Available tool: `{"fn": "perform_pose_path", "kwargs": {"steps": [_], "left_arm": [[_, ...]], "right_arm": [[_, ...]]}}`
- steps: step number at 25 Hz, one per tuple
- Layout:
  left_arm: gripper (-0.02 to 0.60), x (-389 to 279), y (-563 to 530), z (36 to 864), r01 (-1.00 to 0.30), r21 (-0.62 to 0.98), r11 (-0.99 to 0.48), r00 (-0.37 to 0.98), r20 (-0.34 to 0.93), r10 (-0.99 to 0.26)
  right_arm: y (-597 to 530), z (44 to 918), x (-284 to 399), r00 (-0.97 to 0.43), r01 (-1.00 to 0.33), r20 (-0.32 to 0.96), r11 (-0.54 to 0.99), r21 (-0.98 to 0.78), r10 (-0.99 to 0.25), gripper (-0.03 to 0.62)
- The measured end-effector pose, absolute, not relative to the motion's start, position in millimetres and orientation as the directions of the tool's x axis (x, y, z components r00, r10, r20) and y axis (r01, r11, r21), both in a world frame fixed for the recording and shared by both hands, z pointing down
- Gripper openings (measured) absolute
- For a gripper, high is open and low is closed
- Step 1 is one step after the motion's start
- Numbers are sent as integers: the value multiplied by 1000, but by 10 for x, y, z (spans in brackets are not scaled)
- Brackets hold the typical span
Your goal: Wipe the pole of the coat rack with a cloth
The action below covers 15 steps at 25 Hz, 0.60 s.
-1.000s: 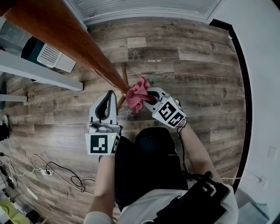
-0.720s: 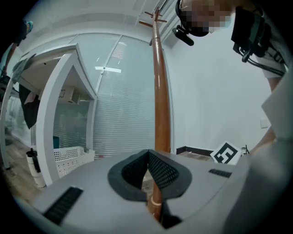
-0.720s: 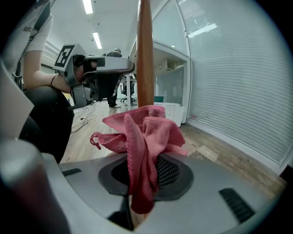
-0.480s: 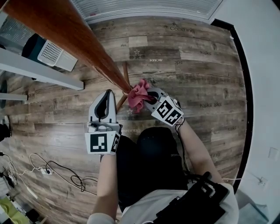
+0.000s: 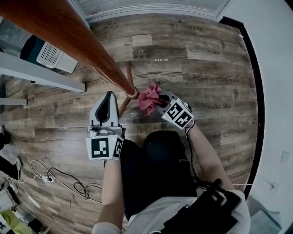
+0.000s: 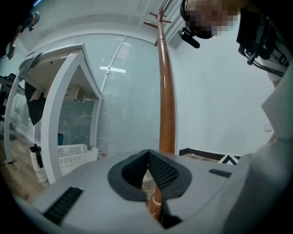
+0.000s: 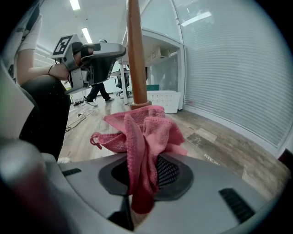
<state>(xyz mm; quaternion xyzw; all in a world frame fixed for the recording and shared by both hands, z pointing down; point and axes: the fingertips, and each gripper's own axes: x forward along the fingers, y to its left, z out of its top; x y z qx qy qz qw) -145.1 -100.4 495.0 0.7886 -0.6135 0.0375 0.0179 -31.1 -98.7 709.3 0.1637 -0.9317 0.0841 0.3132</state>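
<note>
The brown wooden pole of the coat rack slants down from the upper left to a pale collar near the floor. A pink cloth hangs bunched just right of that collar, with my right gripper shut on it. In the right gripper view the cloth rises out of the right gripper right in front of the pole; whether it touches the pole is unclear. My left gripper is shut and empty, left of the pole's foot. In the left gripper view the pole rises beyond the left gripper.
A white perforated basket and white desk frames stand at the left. Cables trail on the plank floor at the lower left. A wall with dark skirting curves along the right, and window blinds run along the far side.
The right gripper and the cloth have shifted slightly right and up, a little off the pole's collar. The left gripper has drifted slightly left and stays shut.
</note>
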Motion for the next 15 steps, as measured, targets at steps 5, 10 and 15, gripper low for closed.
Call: {"fn": "perform_pose_path", "kwargs": {"steps": [5,10,15], "left_arm": [[14,-1461,-1004,4943,-971,-5,-238,237,75,-969],[14,-1461,-1010,4951,-973,8,-231,231,74,-970],[14,-1459,-1018,4957,-973,9,-229,229,77,-970]], "right_arm": [[-938,7240,-129,-708,-363,662,931,-43,-246,95],[-846,7469,61,-675,-376,699,925,-50,-236,95],[-781,7636,225,-646,-401,729,913,-71,-227,95]]}}
